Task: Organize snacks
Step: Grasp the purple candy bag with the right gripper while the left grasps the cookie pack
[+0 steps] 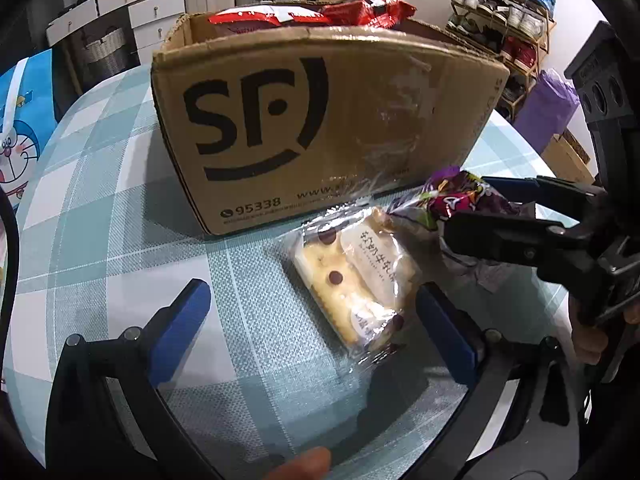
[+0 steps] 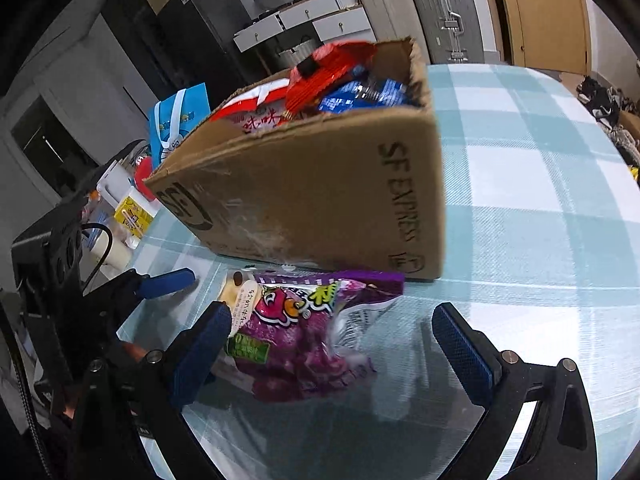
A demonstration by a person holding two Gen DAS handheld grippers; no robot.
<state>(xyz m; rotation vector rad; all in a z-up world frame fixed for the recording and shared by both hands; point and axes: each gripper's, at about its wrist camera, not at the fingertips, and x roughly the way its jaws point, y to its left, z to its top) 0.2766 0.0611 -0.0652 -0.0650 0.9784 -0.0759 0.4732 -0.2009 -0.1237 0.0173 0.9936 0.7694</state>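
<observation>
An open cardboard box [image 1: 320, 120] [image 2: 320, 192] stands on the table, holding red packets [image 1: 320, 14] [image 2: 328, 76] and blue packets [image 2: 360, 96]. In front of it lies a clear-wrapped biscuit packet [image 1: 356, 276] [image 2: 236, 292], between the spread blue fingers of my left gripper [image 1: 314, 330], which is open. A purple candy bag [image 1: 460, 196] [image 2: 304, 340] overlaps the biscuit packet's far corner. My right gripper [image 2: 332, 344] [image 1: 466, 202] is open around the purple bag, one finger on each side. Its left finger [image 2: 208, 344] is close against the bag.
The table [image 1: 100, 208] [image 2: 540, 208] has a teal plaid cloth. A blue cartoon bag [image 1: 20, 128] [image 2: 176, 120] stands to the left and a yellow item [image 2: 132, 212] lies near it. A shoe rack [image 1: 508, 20] and a purple bag [image 1: 548, 108] stand beyond the table. A person's fingertip [image 1: 304, 464] shows at the bottom.
</observation>
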